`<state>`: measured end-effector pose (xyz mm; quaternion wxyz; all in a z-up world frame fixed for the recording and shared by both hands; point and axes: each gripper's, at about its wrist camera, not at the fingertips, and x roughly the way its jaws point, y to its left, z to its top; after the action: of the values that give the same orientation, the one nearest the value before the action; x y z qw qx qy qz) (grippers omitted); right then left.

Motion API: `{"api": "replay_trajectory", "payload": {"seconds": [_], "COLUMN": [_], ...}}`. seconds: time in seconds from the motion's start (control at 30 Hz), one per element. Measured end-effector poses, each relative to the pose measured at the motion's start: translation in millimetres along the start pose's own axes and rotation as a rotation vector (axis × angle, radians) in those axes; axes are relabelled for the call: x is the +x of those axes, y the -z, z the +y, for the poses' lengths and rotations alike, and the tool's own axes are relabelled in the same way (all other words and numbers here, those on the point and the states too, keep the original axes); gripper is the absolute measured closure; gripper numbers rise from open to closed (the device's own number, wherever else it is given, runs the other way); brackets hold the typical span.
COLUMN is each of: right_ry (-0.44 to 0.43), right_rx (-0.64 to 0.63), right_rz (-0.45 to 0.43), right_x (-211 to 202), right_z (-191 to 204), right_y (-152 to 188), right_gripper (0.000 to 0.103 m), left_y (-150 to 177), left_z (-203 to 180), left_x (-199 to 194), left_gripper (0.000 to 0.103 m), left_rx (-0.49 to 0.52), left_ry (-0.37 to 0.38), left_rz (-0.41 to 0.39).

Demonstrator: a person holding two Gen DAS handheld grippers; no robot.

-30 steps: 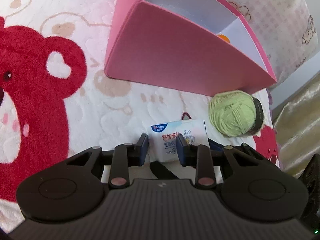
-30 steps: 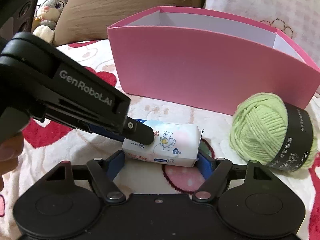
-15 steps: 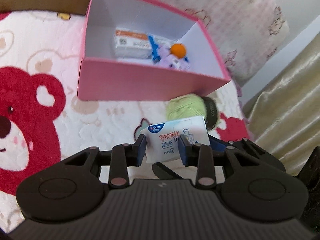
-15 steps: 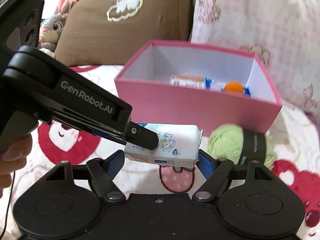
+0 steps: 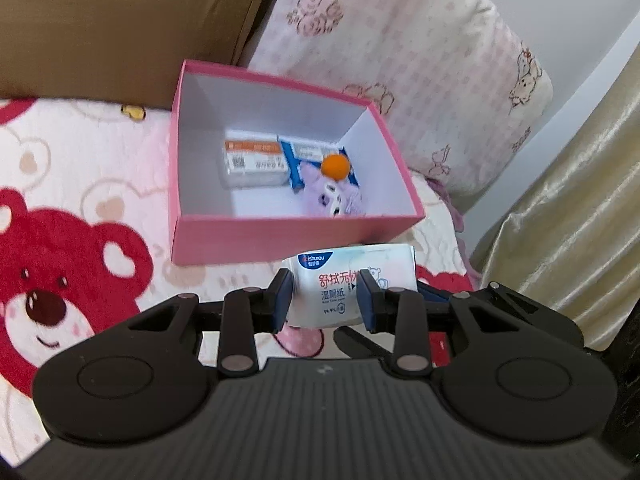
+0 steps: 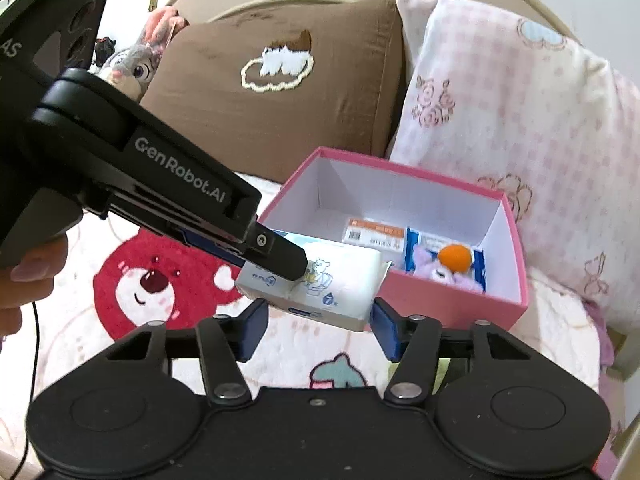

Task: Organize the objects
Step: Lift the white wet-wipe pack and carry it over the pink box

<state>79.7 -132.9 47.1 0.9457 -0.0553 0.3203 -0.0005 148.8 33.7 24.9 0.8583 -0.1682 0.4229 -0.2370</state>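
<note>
The left gripper (image 5: 325, 300) is closed on a wet-wipes pack (image 5: 352, 284), its two blue pads pressing the pack's left and right sides. The pack is held clear of the bear-print blanket (image 5: 80, 280), just in front of the near wall of the pink box (image 5: 280, 236).

In the right wrist view the left gripper (image 6: 296, 264) enters from the left, with its finger lying across the top of the wet-wipes pack (image 6: 344, 288). The right gripper (image 6: 318, 326) is open: its blue pads stand to either side of the pack's lower edge, and contact cannot be confirmed in either view.

The pink box (image 6: 452, 308) sits open-topped on the blanket (image 6: 288, 344), toward the head of the bed. Its white interior holds:
- an orange-and-white carton (image 5: 254, 160) along the far wall;
- a blue-edged packet (image 5: 308, 152) beside it;
- a purple plush toy (image 5: 336, 200) in the right corner;
- an orange ball (image 5: 337, 166) resting on the toy.

Behind the box lean a brown pillow (image 6: 280, 92) on the left and a pink checked pillow (image 6: 520, 128) on the right. A grey plush rabbit (image 6: 132, 64) sits left of the brown pillow.
</note>
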Motion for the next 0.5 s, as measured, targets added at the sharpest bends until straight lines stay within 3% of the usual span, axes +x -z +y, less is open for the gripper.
{"api": "replay_trajectory", "payload": {"seconds": [0.23,0.5], "right_ry": [-0.028,-0.099], "right_rx": [0.017,0.025], "right_rz": [0.02,0.104], "right_x": [4,44], "right_z": [-29,-70], "right_y": [-37,-69], "right_gripper": [0.049,0.052], "left_y": [-40,-75], "left_z": [-12,-25], "left_x": [6,42], "left_gripper": [0.069,0.068], "left_rx": [0.017,0.07], "left_ry": [-0.019,-0.1], "left_rz": [0.029,0.055]}}
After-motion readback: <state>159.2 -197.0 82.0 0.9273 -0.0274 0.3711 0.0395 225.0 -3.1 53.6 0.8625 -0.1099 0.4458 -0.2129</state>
